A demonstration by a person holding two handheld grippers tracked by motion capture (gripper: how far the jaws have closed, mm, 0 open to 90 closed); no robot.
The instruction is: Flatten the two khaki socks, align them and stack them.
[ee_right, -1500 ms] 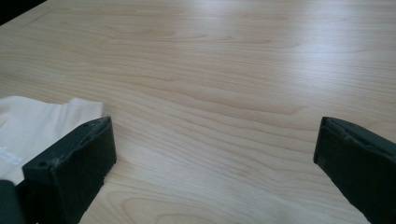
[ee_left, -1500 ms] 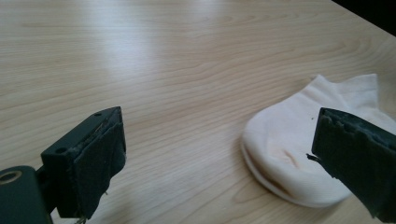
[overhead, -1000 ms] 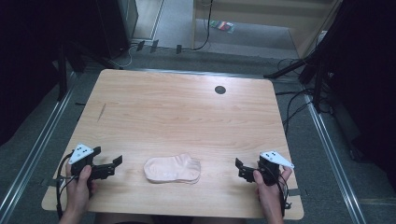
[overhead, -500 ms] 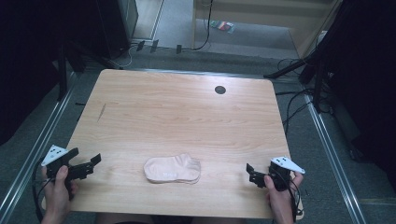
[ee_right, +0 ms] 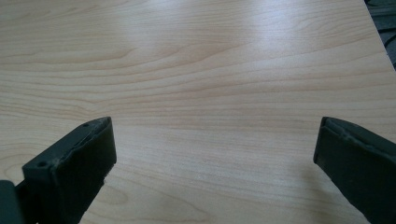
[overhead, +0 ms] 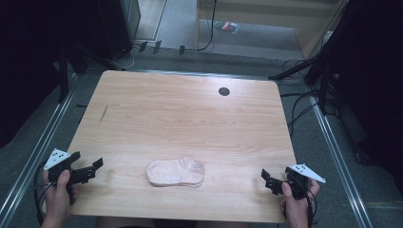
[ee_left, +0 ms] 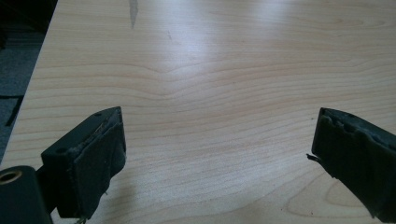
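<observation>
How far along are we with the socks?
Done, by the look of it: the socks lie flat in one neat stack near the table's front edge. In hand: nothing. The left gripper and right gripper are both open, empty and well apart from the stack, near the front corners. Left: no other step is evident.

No text, label, brand, number or sign can be read anywhere. A small colourful item (overhead: 227, 26) is seen on the floor beyond the far edge of the table (overhead: 190, 114); print may be carried on it, but it is too small and blurred to be made out.
</observation>
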